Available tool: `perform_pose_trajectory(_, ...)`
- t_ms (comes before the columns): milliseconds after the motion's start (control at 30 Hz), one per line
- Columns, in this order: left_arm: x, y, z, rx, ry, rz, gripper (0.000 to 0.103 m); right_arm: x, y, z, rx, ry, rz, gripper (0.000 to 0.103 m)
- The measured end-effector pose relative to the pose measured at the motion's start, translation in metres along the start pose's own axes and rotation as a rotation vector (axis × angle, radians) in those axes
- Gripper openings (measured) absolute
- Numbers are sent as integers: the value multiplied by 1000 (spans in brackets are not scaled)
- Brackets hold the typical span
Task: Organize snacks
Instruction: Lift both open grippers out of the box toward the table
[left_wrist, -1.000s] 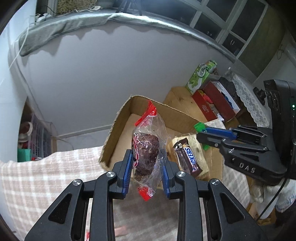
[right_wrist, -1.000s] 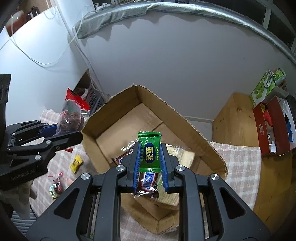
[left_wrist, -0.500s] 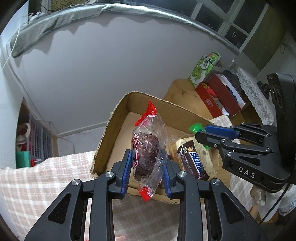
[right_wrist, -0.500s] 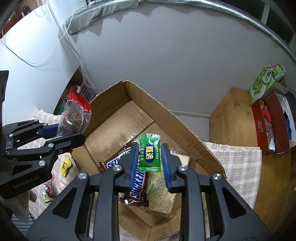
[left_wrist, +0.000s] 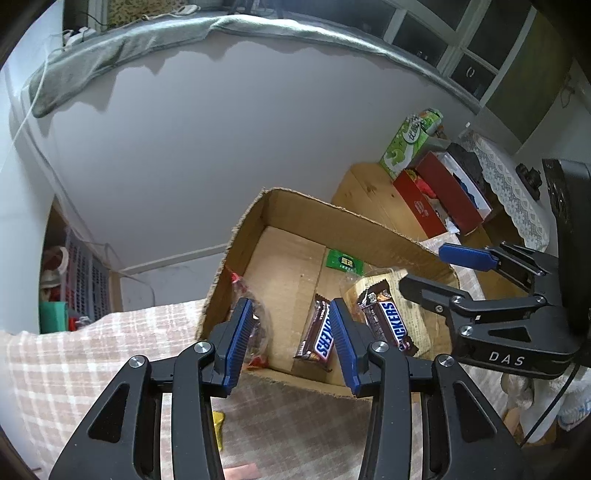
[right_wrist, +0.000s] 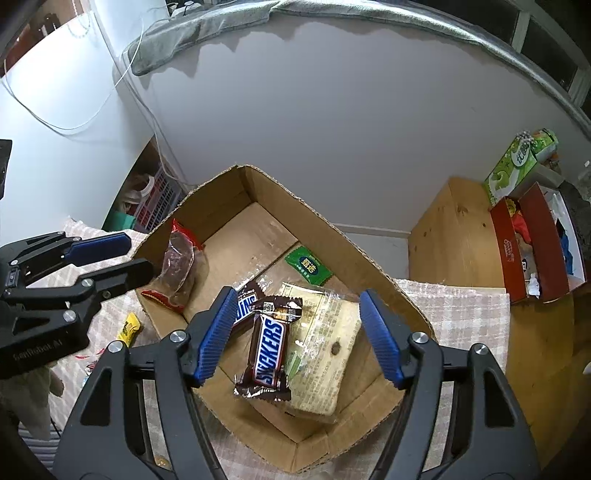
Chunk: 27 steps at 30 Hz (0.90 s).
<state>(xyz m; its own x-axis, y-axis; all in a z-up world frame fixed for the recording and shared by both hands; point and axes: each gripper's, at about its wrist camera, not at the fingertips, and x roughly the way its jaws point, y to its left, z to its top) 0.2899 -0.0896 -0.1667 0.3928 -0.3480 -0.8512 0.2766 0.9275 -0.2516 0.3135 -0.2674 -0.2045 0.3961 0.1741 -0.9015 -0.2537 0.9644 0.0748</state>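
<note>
An open cardboard box sits on a checked cloth. Inside lie a clear bag with a dark red snack against the left wall, a green candy at the back, two Snickers bars and a flat wrapped biscuit pack. My left gripper is open and empty over the box's near left edge. My right gripper is open and empty above the Snickers bars.
A yellow candy and other small sweets lie on the checked cloth left of the box. A wooden stand with a red box and a green carton is to the right. A wall is behind.
Both grippers have opened. The left one dropped the dark red snack bag into the box and the right one dropped the green candy, which now lies at the back.
</note>
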Motion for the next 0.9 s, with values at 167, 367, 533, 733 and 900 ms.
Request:
perform_pose_trajectory(167,-23,8,-5,-15,-27,-6,42,-16,2,-8,2,-15,18,71)
perform_pose_trajectory(367,-51,23,-21,-36,-57,12,42,-39,10,-29,-17,-28,42,71)
perform_pose_trajectory(533,-74,38,-47,-76,-70,17,42,-55,22,-60,-39,-12,75,71)
perform_pose_trajectory(733,-92,47,-95,-130,-54,22,42,-61,48,-106,-91,45,127,71)
perform_pose_trajectory(900,-97,51,-141,-185,-7,9,42,-54,75,-143,-158,111,156,71)
